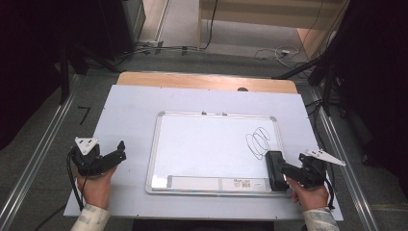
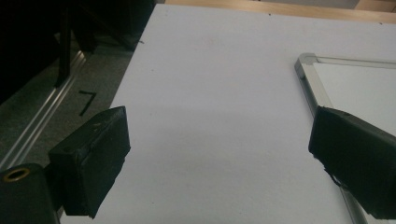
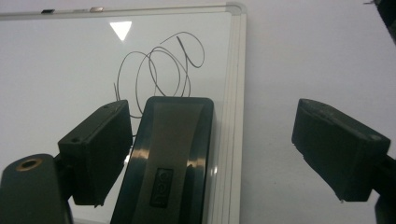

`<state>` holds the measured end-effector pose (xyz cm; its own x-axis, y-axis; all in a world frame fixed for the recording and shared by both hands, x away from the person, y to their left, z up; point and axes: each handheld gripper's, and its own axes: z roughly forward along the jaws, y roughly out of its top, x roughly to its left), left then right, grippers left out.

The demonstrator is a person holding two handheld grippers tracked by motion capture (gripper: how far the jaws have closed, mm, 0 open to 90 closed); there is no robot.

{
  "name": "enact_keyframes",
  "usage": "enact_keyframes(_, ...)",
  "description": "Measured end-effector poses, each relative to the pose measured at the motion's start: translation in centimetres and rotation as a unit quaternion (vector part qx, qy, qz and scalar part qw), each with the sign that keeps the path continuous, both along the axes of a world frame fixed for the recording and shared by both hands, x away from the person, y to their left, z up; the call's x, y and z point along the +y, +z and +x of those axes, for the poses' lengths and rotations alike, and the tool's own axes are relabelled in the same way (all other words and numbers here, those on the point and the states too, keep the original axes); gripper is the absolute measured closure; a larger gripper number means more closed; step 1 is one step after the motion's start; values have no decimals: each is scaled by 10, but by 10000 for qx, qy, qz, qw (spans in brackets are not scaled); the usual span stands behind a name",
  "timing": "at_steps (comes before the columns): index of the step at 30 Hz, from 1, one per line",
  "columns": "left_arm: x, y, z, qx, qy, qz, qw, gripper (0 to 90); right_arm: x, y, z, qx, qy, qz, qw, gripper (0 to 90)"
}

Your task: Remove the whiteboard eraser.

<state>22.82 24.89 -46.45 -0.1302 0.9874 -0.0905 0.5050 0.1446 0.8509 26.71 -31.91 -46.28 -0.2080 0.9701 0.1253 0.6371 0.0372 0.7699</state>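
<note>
A whiteboard [image 1: 207, 144] with a metal frame lies flat in the middle of the table. A black pen scribble [image 1: 258, 141] marks its right side. A black eraser [image 1: 274, 169] rests on the board's lower right corner, just below the scribble. My right gripper [image 1: 290, 173] is open, and the eraser [image 3: 173, 149] lies between its jaws, close to the left one, with the scribble [image 3: 159, 70] beyond. My left gripper [image 1: 120, 150] stands open and holds nothing, left of the board. In the left gripper view, bare sheet lies under that gripper [image 2: 219, 135] and the board's corner [image 2: 310, 81] is at the right.
A white sheet [image 1: 125, 110] covers the table, whose wooden far edge [image 1: 207, 81] shows. Metal rails [image 1: 43, 154] run along both sides of the table. Cables [image 1: 276, 52] lie on the floor behind it, with dark stands at the back corners.
</note>
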Motion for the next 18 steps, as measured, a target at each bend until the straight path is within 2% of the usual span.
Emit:
enact_keyframes(4, -3, 1, 0, -29, -53, 4, 10000, 59, 4, -2, 1, 81, 47, -86, 9999, 116)
enact_keyframes(18, -8, -1, 3, 15, -177, 11, 9998, 59, 14, -11, 9, 406, -4, -164, 9990, 129)
